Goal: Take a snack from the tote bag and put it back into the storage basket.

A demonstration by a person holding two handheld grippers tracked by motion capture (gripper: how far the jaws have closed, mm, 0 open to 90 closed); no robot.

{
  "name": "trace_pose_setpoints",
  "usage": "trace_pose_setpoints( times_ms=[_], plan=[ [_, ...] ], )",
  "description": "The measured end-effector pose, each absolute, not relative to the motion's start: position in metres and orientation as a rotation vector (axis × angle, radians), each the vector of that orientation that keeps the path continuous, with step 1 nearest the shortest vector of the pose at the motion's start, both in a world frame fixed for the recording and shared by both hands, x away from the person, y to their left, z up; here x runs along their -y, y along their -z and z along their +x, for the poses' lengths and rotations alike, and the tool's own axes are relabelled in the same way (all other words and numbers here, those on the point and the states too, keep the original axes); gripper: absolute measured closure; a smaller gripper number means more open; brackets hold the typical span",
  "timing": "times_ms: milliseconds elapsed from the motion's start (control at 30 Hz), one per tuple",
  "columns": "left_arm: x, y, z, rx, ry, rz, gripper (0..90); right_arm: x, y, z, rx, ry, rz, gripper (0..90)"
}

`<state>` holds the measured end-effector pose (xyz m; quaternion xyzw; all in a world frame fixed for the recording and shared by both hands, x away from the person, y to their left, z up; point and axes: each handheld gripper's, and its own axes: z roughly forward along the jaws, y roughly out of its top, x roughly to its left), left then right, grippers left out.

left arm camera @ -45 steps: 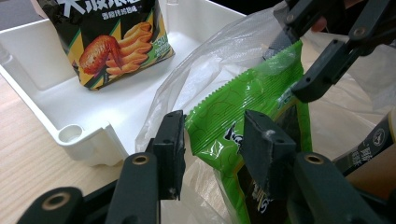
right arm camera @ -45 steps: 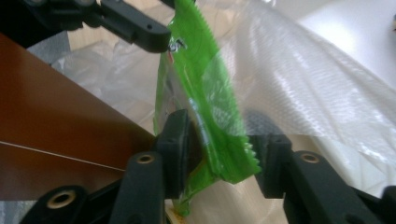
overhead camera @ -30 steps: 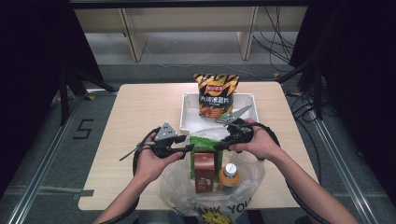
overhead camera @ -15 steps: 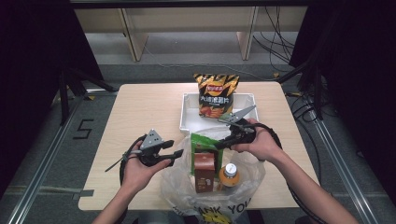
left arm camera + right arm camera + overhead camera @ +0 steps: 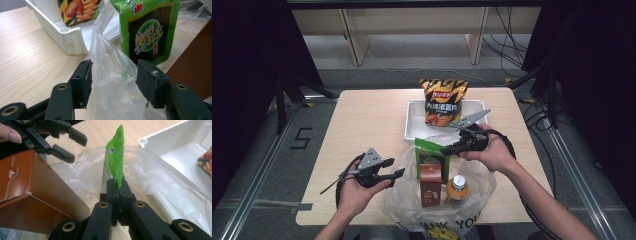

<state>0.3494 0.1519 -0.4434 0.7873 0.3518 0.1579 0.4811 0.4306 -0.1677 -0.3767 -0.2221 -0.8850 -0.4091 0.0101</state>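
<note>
**Right now: right gripper pinches the green packet, left gripper loose at the bag**

Nearest the person in the high view, the clear plastic bag (image 5: 439,200) lies at the table's (image 5: 362,120) near edge, at 6 o'clock. A brown carton (image 5: 430,182) and an orange-capped bottle (image 5: 457,187) stand upright in it, side by side, carton at 9 o'clock of the bottle.

Left gripper (image 5: 396,173) sits at 9 o'clock of the bag, just beside it. Its jaws have just been opening and stand released. In the left gripper view (image 5: 113,82) a fold of bag film runs up between the pads (image 5: 151,82), but neither pad presses on it. Whether the film brushes a pad, cannot tell.

Green packet (image 5: 432,150) stands upright at the bag's mouth, at 12 o'clock of the carton, just behind it. Right gripper (image 5: 451,148) comes in from 3 o'clock and is clenched on the packet's edge. In the right gripper view (image 5: 119,188) the jaws meet on the serrated edge of the packet (image 5: 115,157); bag film lies behind it and the carton (image 5: 32,195) is at 9 o'clock.

Farther out, at 12 o'clock of the packet, the white tray (image 5: 414,120) rests on the table near the far edge. A chips bag (image 5: 443,100) stands in it, leaning back.
</note>
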Motion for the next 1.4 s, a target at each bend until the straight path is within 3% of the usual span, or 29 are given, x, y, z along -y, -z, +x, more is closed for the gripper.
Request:
trace_pose_setpoints(
  times_ms=[1400],
  plan=[
    [-0.161, 0.453, 0.34, -0.887, -0.407, 1.887, 44.1, 0.189, 0.319, 0.427, 2.711, 1.556, -0.734, 90.0]
  ],
)
